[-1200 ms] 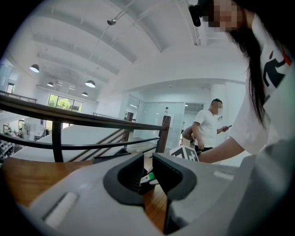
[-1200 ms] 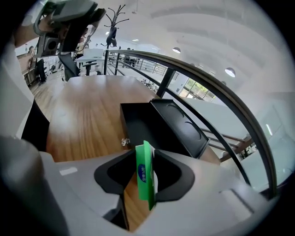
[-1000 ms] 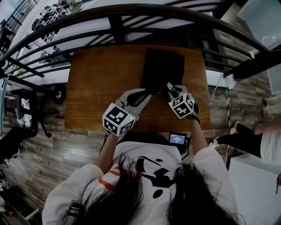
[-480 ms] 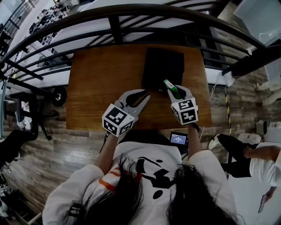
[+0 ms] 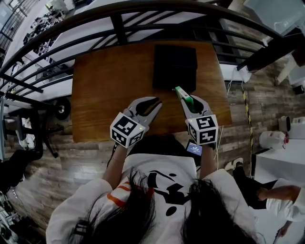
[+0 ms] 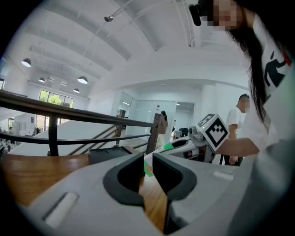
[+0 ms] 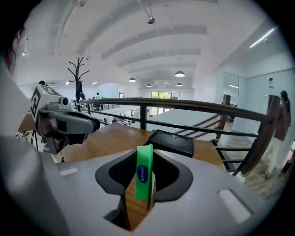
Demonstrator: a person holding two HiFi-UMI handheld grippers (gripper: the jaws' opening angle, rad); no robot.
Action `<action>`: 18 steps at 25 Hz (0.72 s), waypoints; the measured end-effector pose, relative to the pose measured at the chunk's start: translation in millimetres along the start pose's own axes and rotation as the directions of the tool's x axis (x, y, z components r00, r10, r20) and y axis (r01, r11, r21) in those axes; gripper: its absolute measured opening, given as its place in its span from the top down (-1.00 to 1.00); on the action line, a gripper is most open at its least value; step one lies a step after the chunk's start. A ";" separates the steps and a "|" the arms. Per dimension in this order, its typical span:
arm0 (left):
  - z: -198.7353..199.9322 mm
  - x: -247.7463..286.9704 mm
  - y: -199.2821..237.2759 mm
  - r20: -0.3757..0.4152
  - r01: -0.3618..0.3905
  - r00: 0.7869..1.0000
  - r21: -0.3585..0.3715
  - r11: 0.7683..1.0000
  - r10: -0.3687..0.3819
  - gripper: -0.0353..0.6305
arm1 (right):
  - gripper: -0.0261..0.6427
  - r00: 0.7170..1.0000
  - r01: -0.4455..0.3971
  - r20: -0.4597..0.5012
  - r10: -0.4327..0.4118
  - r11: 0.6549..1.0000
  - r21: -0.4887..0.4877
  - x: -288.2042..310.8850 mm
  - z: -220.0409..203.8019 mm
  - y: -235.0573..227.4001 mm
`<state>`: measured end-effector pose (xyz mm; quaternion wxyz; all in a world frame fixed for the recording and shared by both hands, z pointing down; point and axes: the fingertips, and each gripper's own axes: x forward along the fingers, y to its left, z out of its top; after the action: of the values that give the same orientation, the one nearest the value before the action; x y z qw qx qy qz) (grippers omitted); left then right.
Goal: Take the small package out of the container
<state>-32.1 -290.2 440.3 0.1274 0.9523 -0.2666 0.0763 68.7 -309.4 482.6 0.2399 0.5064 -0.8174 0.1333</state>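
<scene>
On the far middle of the wooden table point(image 5: 105, 81) stands the black container point(image 5: 175, 66), also in the right gripper view point(image 7: 170, 140) and the left gripper view point(image 6: 108, 154). My right gripper point(image 5: 183, 96) is shut on the small green package point(image 5: 181, 93), held clear of the container just in front of its near edge. The package point(image 7: 144, 177) stands upright on its edge between the right pads. My left gripper point(image 5: 153, 102) hovers over the table left of the right one, its jaws a narrow gap apart with nothing between them point(image 6: 147, 168).
A dark metal railing point(image 5: 143, 14) curves round the table's far side. The table's near edge point(image 5: 143, 136) runs just in front of me. A person point(image 6: 239, 115) stands in the background off to the right. The left half of the tabletop is bare wood.
My right gripper has lifted and drawn back from the container toward me with the green package, rolling upright. The left gripper has shifted a little.
</scene>
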 end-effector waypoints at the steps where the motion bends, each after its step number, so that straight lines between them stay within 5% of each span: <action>1: -0.9 -0.4 -2.6 0.000 0.005 1.000 -0.001 1.000 -0.005 0.79 | 0.56 1.000 0.000 -0.003 0.000 1.000 0.001 -3.5 -2.1 2.1; 18: -15.5 11.2 -97.4 -0.005 0.009 1.000 0.016 1.000 -0.009 0.79 | 0.56 1.000 -0.009 0.021 0.008 1.000 0.013 -104.6 -52.0 9.7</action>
<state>27.5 -210.9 437.8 0.1210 0.9542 -0.2615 0.0801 112.3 -201.2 471.9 0.2275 0.5059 -0.8212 0.1343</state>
